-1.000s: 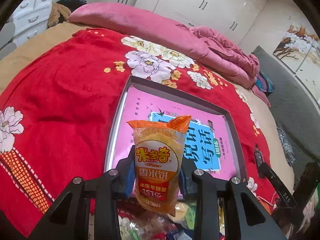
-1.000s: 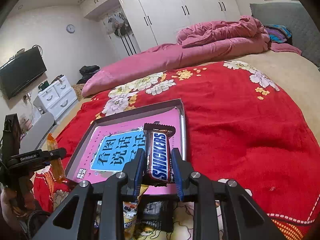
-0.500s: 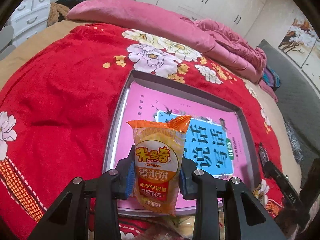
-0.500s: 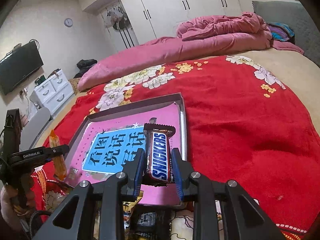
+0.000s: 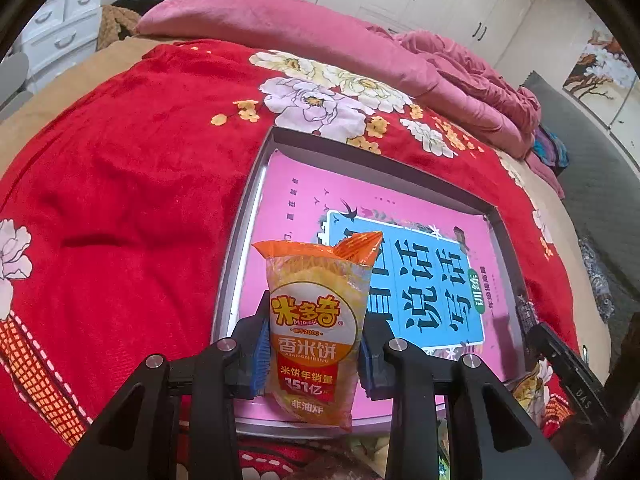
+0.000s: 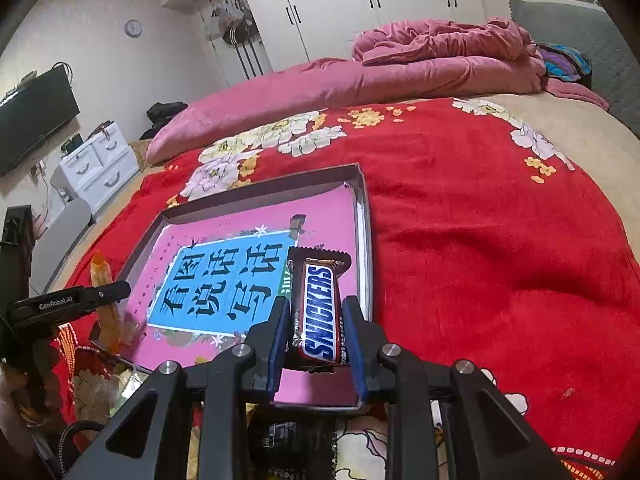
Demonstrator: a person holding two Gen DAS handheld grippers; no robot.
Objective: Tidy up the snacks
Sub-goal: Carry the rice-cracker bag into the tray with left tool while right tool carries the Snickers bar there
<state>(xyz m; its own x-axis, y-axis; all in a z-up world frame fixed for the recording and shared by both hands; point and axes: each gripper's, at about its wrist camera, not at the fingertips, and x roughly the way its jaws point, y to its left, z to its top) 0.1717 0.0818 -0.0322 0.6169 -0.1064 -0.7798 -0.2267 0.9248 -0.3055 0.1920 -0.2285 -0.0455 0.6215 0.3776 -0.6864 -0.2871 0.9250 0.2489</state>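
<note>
Rice cracker pack [image 5: 316,344] upright, pinched between left gripper [image 5: 314,348] pads over tray [image 5: 240,240] near-left edge, Snickers bar [image 6: 320,312] clamped upright in right gripper [image 6: 316,332] over tray's near-right corner, pink book [image 6: 224,284] lining tray on red blanket [image 6: 480,248].

Rice cracker pack [image 5: 316,336]: glossy plastic film, part clear, crimped top seal. Snickers bar [image 6: 319,312]: shiny brown wrapper, foil-like at the crimped ends. Tray [image 5: 240,240]: grey, smooth, satin sheen on the rim, looks like metal. Book [image 5: 360,216] lying in it: glossy pink-and-blue paper cover. Red blanket [image 5: 132,184]: plush, fuzzy, matt cloth with printed flowers. Pink quilt [image 6: 360,80] at the far edge of the bed: soft velvety cloth. Gripper fingers [image 5: 248,344]: matt black plastic, blue rubbery pads, bright metal screw heads.
</note>
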